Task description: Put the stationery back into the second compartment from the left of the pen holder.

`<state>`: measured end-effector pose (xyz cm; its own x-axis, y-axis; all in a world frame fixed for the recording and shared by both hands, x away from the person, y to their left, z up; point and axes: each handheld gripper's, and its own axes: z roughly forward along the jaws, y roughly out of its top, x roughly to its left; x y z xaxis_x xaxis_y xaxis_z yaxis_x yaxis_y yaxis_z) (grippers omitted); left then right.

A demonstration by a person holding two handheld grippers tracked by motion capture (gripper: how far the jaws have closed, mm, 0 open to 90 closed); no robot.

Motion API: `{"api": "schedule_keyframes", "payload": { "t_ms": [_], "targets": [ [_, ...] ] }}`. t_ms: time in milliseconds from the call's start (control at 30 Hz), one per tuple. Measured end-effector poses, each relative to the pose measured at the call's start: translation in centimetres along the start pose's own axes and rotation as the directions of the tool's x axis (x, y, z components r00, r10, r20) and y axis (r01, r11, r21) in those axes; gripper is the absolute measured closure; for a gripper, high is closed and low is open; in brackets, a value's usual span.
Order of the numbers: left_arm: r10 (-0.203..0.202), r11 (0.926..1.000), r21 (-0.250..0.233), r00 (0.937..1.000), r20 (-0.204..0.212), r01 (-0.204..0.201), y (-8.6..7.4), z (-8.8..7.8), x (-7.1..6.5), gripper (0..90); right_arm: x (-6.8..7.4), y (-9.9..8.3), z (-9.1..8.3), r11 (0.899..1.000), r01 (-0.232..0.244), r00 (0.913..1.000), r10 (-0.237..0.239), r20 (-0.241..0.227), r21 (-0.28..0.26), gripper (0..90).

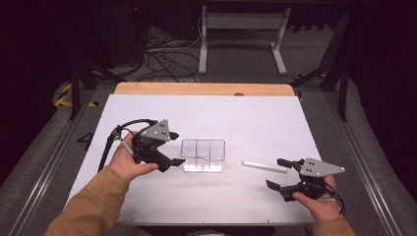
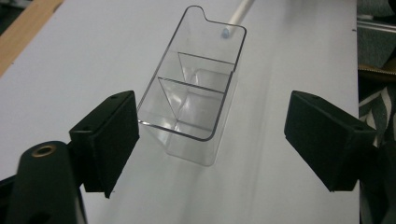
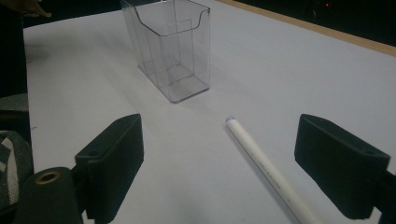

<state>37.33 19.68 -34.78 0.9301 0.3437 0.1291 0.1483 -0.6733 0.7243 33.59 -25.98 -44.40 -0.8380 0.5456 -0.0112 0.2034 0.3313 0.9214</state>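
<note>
Two grippers work over a flat white sheet [image 1: 206, 123] on the table in the high view. The left gripper [image 1: 178, 147] is just beside the left wall of a clear plastic box [image 1: 203, 156], which stands upright near the middle of the sheet; its jaws are apart and hold nothing. The right gripper [image 1: 279, 173], near the front right corner, is also spread wide and empty, with a thin white stick [image 1: 264, 166] lying just before it.

From the left gripper view, the box [image 2: 191, 102] is transparent, rectangular, with thin inner dividers and a notched rim. It sits ahead of matte black pads [image 2: 114, 140], untouched.

From the right gripper view, the stick [image 3: 271, 170] is smooth, round and lies between the open jaws, with the box [image 3: 170, 51] farther off.
</note>
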Motion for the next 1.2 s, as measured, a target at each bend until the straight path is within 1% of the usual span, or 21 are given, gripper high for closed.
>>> {"api": "schedule_keyframes", "payload": {
  "t_ms": [100, 167, 233, 267, 333, 433, 567, 600, 633, 667, 700, 767, 800, 833, 933, 967, 1000, 1067, 1100, 1133, 1200],
  "targets": [
    [-0.024, 0.9985, -0.050, 0.9995, -0.021, 0.023, -0.5, -0.7, -0.2, 14.0, 0.0, 0.1, 0.0, 1.000, 0.006, 1.0000, -0.006, 0.004, -0.006, 14.5],
    [-0.043, 0.9968, -0.069, 0.9984, -0.036, 0.041, -0.8, -1.2, -0.3, 12.3, 0.1, 0.2, 0.1, 1.000, 0.004, 0.9999, -0.004, 0.011, -0.013, 13.2],
    [-0.070, 0.9921, -0.108, 0.9966, -0.043, 0.065, -1.5, -1.7, -0.5, 12.2, 0.1, 0.3, 0.2, 1.000, -0.002, 0.9997, 0.002, 0.024, -0.008, 13.3],
    [-0.093, 0.9874, -0.133, 0.9947, -0.045, 0.086, -1.8, -1.9, -0.7, 11.9, 0.1, 0.3, 0.2, 1.000, 0.002, 0.9994, -0.002, 0.036, -0.012, 14.0],
    [-0.112, 0.9803, -0.171, 0.9915, -0.066, 0.099, -2.7, -2.3, -1.2, 9.5, 0.2, 0.4, 0.1, 1.000, 0.000, 0.9991, 0.001, 0.043, -0.023, 14.6],
    [-0.149, 0.9670, -0.220, 0.9854, -0.082, 0.128, -4.1, -2.8, -1.9, 4.4, 0.2, 0.6, -0.2, 0.999, 0.004, 0.9988, -0.002, 0.049, -0.035, 14.9],
    [-0.220, 0.9326, -0.309, 0.9724, -0.078, 0.186, -6.2, -3.2, -2.3, 3.2, 0.1, 0.8, -0.3, 0.999, 0.010, 0.9984, -0.007, 0.055, -0.052, 16.0],
    [-0.232, 0.9264, -0.321, 0.9696, -0.077, 0.196, -6.7, -3.2, -2.4, 3.0, 0.1, 0.8, -0.3, 0.999, 0.011, 0.9985, -0.008, 0.055, -0.053, 16.7],
    [-0.240, 0.9230, -0.331, 0.9662, -0.095, 0.197, -7.2, -3.2, -2.5, 3.0, 0.1, 0.9, -0.3, 0.999, 0.008, 0.9987, -0.006, 0.051, -0.052, 16.9],
    [-0.246, 0.9228, -0.332, 0.9625, -0.115, 0.196, -7.6, -3.2, -2.6, 3.1, 0.1, 0.9, -0.3, 0.999, 0.008, 0.9989, -0.006, 0.046, -0.053, 17.4],
    [-0.261, 0.9199, -0.336, 0.9553, -0.138, 0.203, -8.0, -3.1, -2.8, 3.1, 0.1, 0.9, -0.3, 0.999, 0.009, 0.9991, -0.007, 0.042, -0.053, 18.3],
    [-0.257, 0.9233, -0.338, 0.9478, -0.189, 0.183, -8.5, -3.1, -3.0, 4.1, 0.1, 1.0, -0.3, 0.999, 0.010, 0.9989, -0.007, 0.046, -0.051, 19.5],
    [-0.265, 0.9216, -0.339, 0.9442, -0.196, 0.188, -8.6, -3.0, -3.1, 4.2, 0.0, 1.0, -0.4, 0.999, 0.013, 0.9989, -0.010, 0.045, -0.050, 20.4],
    [-0.260, 0.9232, -0.340, 0.9433, -0.207, 0.180, -8.7, -3.1, -3.1, 4.2, 0.0, 1.0, -0.3, 0.998, 0.017, 0.9989, -0.015, 0.045, -0.053, 21.2],
    [-0.276, 0.9159, -0.352, 0.9394, -0.203, 0.193, -8.9, -3.0, -3.2, 5.0, 0.0, 1.2, -0.4, 0.998, 0.025, 0.9985, -0.023, 0.051, -0.050, 21.4],
    [-0.276, 0.9164, -0.351, 0.9380, -0.210, 0.191, -8.9, -2.9, -3.2, 5.0, 0.0, 1.3, -0.4, 0.999, 0.024, 0.9985, -0.021, 0.050, -0.049, 21.4],
    [-0.268, 0.9203, -0.349, 0.9352, -0.232, 0.177, -9.0, -2.9, -3.1, 5.1, 0.0, 1.3, -0.4, 0.999, 0.027, 0.9984, -0.025, 0.052, -0.047, 21.6],
    [-0.279, 0.9160, -0.356, 0.9314, -0.234, 0.185, -9.2, -2.8, -3.1, 5.2, -0.1, 1.4, -0.4, 0.999, 0.030, 0.9986, -0.028, 0.046, -0.043, 23.0],
    [-0.294, 0.9085, -0.368, 0.9286, -0.226, 0.198, -9.3, -2.7, -3.2, 5.2, -0.1, 1.5, -0.4, 0.999, 0.030, 0.9985, -0.028, 0.047, -0.042, 23.3],
    [-0.294, 0.9074, -0.374, 0.9257, -0.238, 0.192, -9.4, -2.7, -3.2, 5.2, -0.2, 1.6, -0.4, 0.999, 0.034, 0.9980, -0.032, 0.054, -0.040, 23.4],
    [-0.300, 0.9000, -0.394, 0.9201, -0.251, 0.186, -9.7, -2.8, -3.3, 5.2, -0.3, 1.8, -0.3, 0.999, 0.038, 0.9972, -0.036, 0.066, -0.029, 24.4]
  ]
}}
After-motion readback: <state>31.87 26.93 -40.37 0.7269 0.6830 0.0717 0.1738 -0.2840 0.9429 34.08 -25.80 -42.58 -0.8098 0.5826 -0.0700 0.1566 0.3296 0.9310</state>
